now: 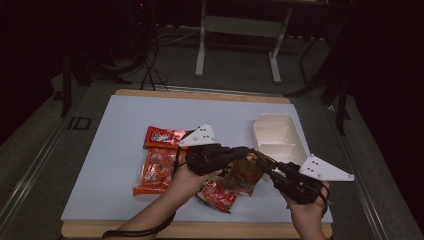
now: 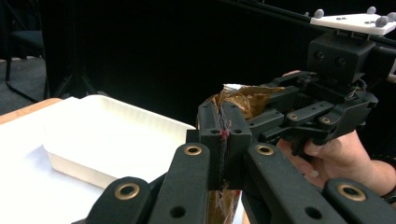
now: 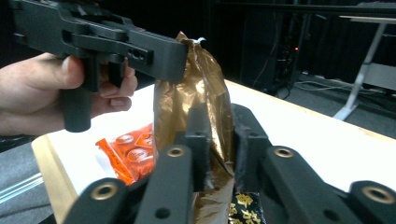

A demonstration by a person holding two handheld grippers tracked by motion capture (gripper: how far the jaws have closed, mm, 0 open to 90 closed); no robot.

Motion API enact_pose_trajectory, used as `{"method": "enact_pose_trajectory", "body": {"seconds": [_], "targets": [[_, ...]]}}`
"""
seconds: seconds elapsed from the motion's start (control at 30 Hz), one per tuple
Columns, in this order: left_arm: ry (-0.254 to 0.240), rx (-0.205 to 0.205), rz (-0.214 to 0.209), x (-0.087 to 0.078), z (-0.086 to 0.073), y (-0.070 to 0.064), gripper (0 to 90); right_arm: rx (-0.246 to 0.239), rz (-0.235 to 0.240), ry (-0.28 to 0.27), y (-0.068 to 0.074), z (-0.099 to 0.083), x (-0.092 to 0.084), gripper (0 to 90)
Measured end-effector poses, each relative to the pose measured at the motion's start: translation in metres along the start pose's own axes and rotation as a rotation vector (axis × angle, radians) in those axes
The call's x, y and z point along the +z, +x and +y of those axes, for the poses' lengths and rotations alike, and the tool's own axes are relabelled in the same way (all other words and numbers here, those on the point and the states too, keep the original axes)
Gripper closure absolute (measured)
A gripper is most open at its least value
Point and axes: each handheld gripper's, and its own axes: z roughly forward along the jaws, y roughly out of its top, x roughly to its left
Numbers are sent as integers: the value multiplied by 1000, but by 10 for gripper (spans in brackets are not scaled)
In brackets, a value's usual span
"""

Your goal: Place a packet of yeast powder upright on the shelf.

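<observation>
A gold-brown foil snack bag [image 1: 247,170] hangs upright above the table's front middle, between both grippers. My left gripper [image 1: 244,153] is shut on the bag's top edge; in the left gripper view its jaws [image 2: 223,127] pinch the foil [image 2: 243,99] flat. My right gripper [image 1: 267,169] comes in from the right, and in the right gripper view its jaws [image 3: 219,126] press on the bag [image 3: 205,79] lower down. The left gripper [image 3: 181,52] holds the bag's upper corner there.
A white divided tray [image 1: 277,137] stands at the right back of the white board [image 1: 120,145]. Orange snack packets [image 1: 157,167] and a red packet [image 1: 162,136] lie left of the hands. Another red packet [image 1: 217,195] lies under the bag.
</observation>
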Motion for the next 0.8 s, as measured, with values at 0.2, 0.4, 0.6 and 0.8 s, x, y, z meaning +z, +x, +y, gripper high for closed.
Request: {"method": "enact_pose_trajectory", "body": {"seconds": [0.2, 0.4, 0.6, 0.8], "targets": [[22, 12, -26, -3, 0, 7, 882, -23, 55, 26, 0, 4, 1, 879], [0, 37, -15, -12, 0, 9, 674, -37, 92, 36, 0, 7, 3, 885], [-7, 71, -7, -23, 4, 6, 419, -32, 129, 37, -3, 10, 5, 885], [-37, 35, 26, -36, 1, 9, 146, -47, 156, 32, -3, 14, 7, 885]]}}
